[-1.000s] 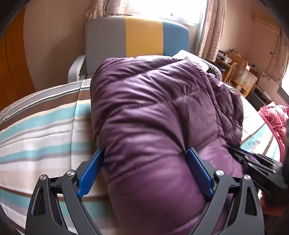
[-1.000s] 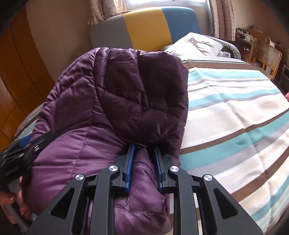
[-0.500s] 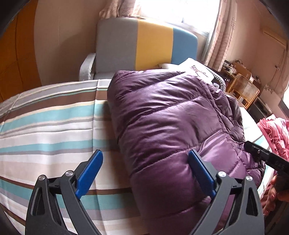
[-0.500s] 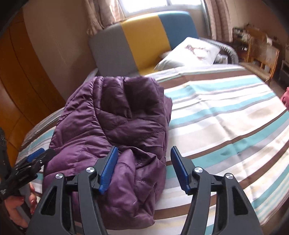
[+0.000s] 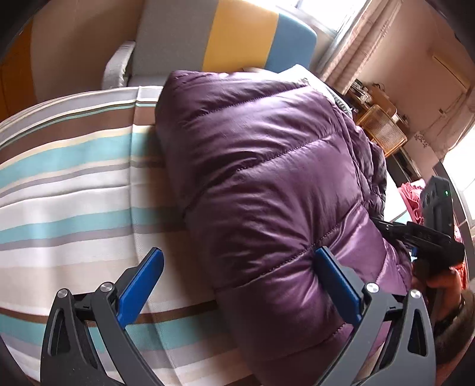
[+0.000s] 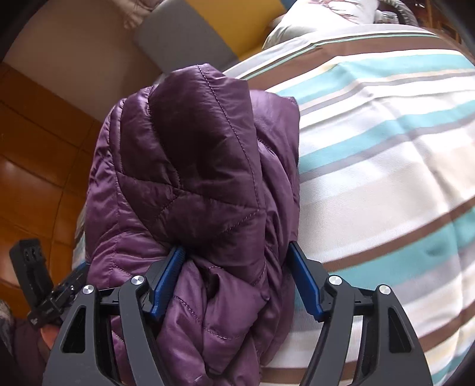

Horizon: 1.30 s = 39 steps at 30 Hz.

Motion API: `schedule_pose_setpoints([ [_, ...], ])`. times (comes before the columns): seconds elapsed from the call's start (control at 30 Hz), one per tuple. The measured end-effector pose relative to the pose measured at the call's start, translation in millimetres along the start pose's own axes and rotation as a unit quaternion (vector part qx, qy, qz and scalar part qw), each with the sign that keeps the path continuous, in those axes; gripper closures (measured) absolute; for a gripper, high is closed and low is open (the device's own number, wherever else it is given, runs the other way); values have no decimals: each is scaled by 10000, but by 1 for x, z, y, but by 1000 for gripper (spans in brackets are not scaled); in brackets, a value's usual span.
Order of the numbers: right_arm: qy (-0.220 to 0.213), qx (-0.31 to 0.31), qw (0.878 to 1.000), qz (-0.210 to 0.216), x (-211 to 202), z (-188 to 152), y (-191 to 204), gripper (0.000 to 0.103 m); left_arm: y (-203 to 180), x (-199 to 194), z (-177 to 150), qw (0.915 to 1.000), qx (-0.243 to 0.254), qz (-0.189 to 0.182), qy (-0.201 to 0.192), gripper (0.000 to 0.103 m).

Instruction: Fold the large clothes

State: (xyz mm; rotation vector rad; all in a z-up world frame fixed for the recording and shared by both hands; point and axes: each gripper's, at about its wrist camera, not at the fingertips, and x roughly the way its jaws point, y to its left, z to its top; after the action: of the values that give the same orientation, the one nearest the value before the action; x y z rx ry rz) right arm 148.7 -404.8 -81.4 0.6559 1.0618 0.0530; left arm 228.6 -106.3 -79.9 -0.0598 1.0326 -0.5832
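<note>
Lengthwise, purple jacket (image 5: pixel 267 184) folded, striped bed (image 5: pixel 74 184)

Daylit window (image 5: pixel 335 14), tricolour headboard (image 5: pixel 225 38), striped bed (image 5: pixel 74 190), wicker chair (image 5: pixel 383 130).

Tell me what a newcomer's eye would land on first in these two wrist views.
The shiny purple puffer jacket grabs the eye first, bundled in a thick fold on the striped bedspread. Next come the blue-padded jaws: the left gripper stands wide open at the bundle's near edge, and the right gripper, which has just been opening, loosely straddles a bunched end of the jacket. Behind, a grey, yellow and blue headboard stands out against the wall.
</note>
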Motion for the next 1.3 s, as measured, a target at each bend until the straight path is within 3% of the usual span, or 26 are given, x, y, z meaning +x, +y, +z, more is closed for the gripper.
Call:
schedule_pose_setpoints([
  [0.3, 16, -111, 9999, 77, 12, 5, -9, 36, -8, 20, 3, 9998, 35, -188, 15, 3],
  [0.37, -75, -145, 9997, 182, 11, 1, -9, 47, -12, 23, 2, 9993, 73, -345, -73, 14],
  [0.47, -325, -351, 9987, 149, 9, -10, 3, 61, -23, 19, -6, 9989, 203, -237, -336, 27],
  [0.67, -845, -654, 9943, -58, -4, -26, 19, 76, -37, 10, -13, 9965, 532, -44, -651, 45],
  [0.93, -1325, -787, 9880, 34, -27, -49, 31, 80, -49, -17, -19, 9931, 751, 73, -896, 56],
  [1.3, -1641, -867, 9818, 392, -53, -85, 56, 80, -54, -72, -38, 9861, 875, 143, -1407, 59],
])
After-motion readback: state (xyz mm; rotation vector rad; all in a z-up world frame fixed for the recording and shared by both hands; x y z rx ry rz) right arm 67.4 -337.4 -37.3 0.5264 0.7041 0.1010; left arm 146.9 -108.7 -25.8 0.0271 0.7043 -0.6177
